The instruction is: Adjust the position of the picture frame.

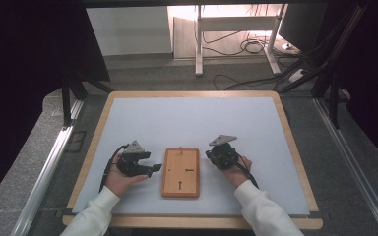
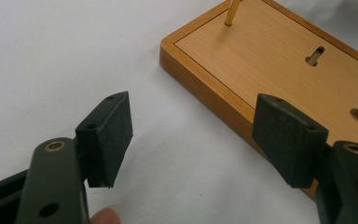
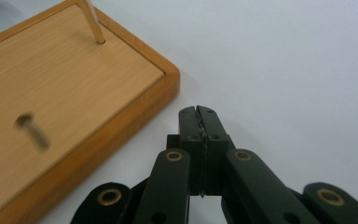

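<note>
Wooden board [image 1: 180,172] flat on the white counter [image 1: 192,123], between both hands. Left claw [image 2: 193,135] spread wide just beside the board's edge. Right claw [image 3: 199,116] pressed together, empty. Thin upright peg [image 2: 232,11] clear up close, tiny from above.

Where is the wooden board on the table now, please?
In the high view the wooden board lies flat on the white mat, near the person's edge, between the left gripper and the right gripper.

A wooden board [image 1: 180,172] lies on the table [image 1: 192,118] between left tongs [image 1: 153,168] and right tongs [image 1: 211,155].
</note>
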Available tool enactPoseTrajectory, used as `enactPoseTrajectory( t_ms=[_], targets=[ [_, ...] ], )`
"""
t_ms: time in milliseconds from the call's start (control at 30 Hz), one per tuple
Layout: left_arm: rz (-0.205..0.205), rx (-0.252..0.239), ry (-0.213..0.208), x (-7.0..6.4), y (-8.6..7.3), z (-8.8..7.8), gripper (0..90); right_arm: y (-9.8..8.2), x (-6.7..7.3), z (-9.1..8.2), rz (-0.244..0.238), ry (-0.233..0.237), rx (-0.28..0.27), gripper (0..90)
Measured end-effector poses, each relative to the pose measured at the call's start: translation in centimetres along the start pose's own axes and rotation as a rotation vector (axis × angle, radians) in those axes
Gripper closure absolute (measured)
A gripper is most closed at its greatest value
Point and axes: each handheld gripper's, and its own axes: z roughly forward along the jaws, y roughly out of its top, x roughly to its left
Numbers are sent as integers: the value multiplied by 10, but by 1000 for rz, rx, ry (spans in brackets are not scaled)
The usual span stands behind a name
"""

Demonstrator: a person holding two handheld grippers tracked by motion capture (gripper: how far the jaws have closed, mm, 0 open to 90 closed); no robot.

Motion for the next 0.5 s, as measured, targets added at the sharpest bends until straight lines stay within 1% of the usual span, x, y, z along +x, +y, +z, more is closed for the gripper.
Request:
enactPoseTrajectory(
  t_ms=[100,300,400,500],
  targets=[
    [1,0,6,0,0,1,291,-13,-6,-20,1,9,-25,899],
    [16,-6,11,-1,0,1,291,-42,-22,-54,36,12,-62,899],
    [23,-4,13,-1,0,1,291,-54,-26,-66,41,13,-64,899],
    [30,-9,16,-2,0,1,291,-65,-29,-75,42,15,-63,892]
  ],
)
